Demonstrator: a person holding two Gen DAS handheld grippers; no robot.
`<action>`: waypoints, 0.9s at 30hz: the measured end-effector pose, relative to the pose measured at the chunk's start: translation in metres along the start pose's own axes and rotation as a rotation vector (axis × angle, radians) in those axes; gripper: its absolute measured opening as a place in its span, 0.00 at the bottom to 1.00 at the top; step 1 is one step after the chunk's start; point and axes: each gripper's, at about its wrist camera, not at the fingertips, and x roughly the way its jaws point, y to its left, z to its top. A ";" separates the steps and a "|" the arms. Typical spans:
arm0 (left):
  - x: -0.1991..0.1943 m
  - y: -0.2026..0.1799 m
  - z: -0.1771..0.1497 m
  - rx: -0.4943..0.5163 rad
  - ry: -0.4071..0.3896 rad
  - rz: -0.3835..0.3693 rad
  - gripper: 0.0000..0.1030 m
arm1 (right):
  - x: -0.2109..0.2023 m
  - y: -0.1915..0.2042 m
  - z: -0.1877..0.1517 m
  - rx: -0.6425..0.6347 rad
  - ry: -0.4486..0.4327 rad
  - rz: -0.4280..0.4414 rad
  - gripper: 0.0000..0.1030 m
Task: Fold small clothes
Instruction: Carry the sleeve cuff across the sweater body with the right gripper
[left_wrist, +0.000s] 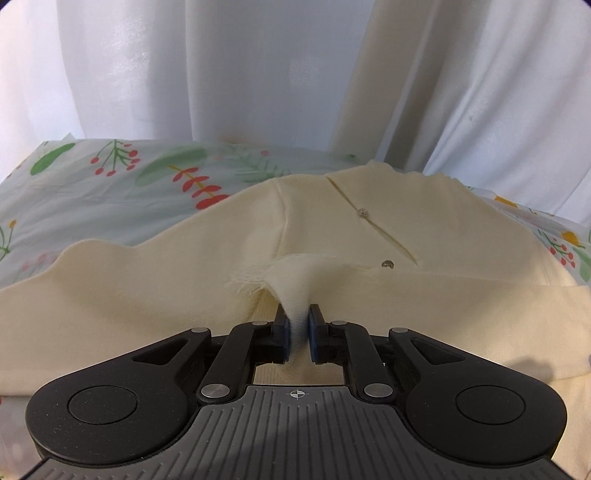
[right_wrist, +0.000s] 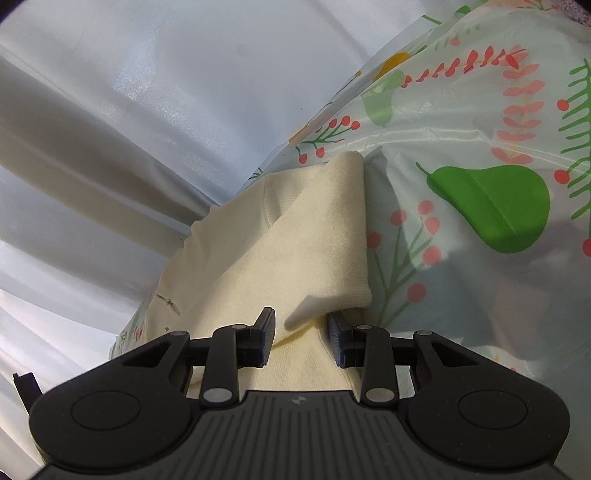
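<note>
A cream knit garment (left_wrist: 388, 302) with small buttons (left_wrist: 363, 212) lies spread on a floral tablecloth (left_wrist: 129, 177). My left gripper (left_wrist: 298, 321) is shut on a pinch of its fabric, which rises in a narrow ridge between the blue pads beside a frayed edge (left_wrist: 243, 284). In the right wrist view the garment's sleeve (right_wrist: 314, 236) is folded across the body, its cuff end (right_wrist: 332, 299) lying just ahead of the fingers. My right gripper (right_wrist: 302, 332) has its jaws partly apart with a thick fold of cream cloth filling the gap between them.
Pale curtains (left_wrist: 221, 74) hang right behind the table's far edge, also in the right wrist view (right_wrist: 110, 110). The tablecloth (right_wrist: 461, 129), printed with a green pear (right_wrist: 491, 206) and red berries, stretches to the right of the garment.
</note>
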 end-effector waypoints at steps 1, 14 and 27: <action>0.002 -0.001 0.000 0.007 -0.003 0.003 0.13 | 0.000 -0.001 0.001 0.012 -0.004 0.002 0.31; -0.010 -0.003 0.012 0.000 -0.085 0.000 0.08 | -0.006 -0.006 0.007 0.119 -0.076 0.056 0.15; 0.004 -0.002 0.009 0.052 -0.054 -0.018 0.08 | 0.019 0.002 0.000 0.081 -0.035 -0.014 0.14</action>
